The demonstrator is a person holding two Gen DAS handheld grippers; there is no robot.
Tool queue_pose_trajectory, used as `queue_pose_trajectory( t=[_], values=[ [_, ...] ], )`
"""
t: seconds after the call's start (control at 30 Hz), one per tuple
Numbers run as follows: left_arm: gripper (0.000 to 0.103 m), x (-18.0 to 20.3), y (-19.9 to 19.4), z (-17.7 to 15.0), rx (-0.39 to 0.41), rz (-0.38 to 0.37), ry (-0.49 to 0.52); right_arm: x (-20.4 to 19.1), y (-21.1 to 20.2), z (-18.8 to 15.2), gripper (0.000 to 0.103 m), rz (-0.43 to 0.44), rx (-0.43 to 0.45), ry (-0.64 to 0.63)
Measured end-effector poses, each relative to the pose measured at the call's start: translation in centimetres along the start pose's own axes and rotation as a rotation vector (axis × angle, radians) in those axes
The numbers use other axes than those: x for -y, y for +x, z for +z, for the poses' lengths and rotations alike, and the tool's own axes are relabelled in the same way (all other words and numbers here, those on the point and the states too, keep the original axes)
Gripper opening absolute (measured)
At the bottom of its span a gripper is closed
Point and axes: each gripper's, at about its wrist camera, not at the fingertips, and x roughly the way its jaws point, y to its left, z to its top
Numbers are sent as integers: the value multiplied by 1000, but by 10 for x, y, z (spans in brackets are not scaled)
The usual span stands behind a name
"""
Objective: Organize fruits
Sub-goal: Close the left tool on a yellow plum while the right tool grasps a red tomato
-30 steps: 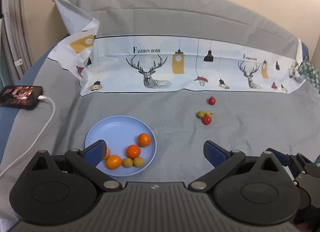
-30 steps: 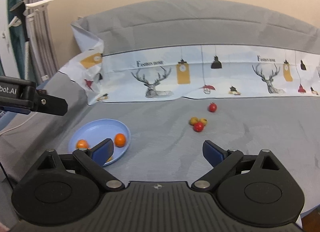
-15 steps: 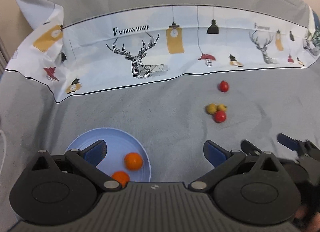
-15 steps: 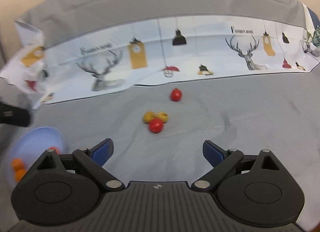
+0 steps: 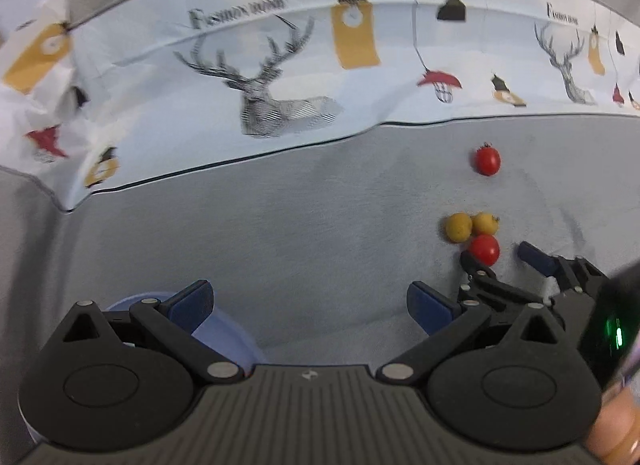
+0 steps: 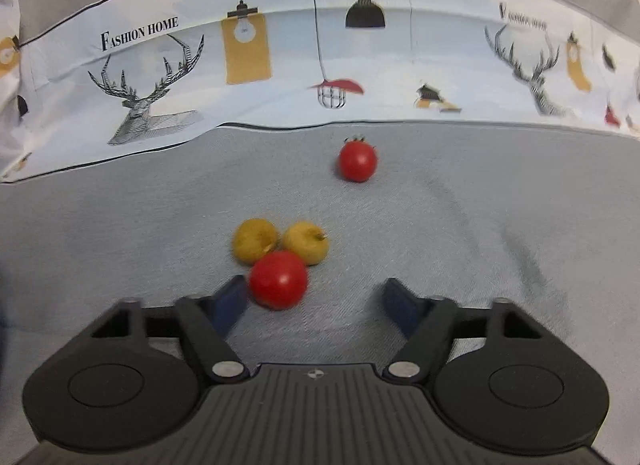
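Between the blue-padded fingers of the right gripper (image 6: 314,301), close against the left finger, sits a near red tomato (image 6: 279,280) on the grey cloth (image 6: 440,225). The jaws are closing and stand about half open. The left pad looks to be at the tomato's side; the right pad is clearly apart from it. Just beyond the fingertips, two yellow fruits (image 6: 280,245) lie side by side, touching the near red tomato. Farther ahead and slightly right, a far red tomato (image 6: 357,161) sits alone near the printed deer cloth (image 6: 160,97).

Left of the right gripper, the left gripper (image 5: 310,303) hangs with its fingers wide apart and nothing between them. Behind its left finger, part of a blue plate (image 5: 224,339) shows. Ahead and to its right is the same fruit cluster, with the right gripper's fingertips (image 5: 534,257) around the near red tomato.
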Motion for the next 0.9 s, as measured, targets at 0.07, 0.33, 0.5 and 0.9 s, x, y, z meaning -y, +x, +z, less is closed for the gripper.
queue_pose_trajectory(
  t=[0.07,0.33,0.5,0.9],
  values=[
    [103,11,13,8,-10,-22,12,0,-4,-1,34,13,20,-28],
    [103,78,57,30,-10,-121,155,58,-1,11,32,-120,-8,67],
    [103,113,85,35,-12,-116,247,91,4,10,32,-155,-21,181],
    [28,112,103,40,7,-149,237,88,7,8,33,-151,-7,171]
  ],
)
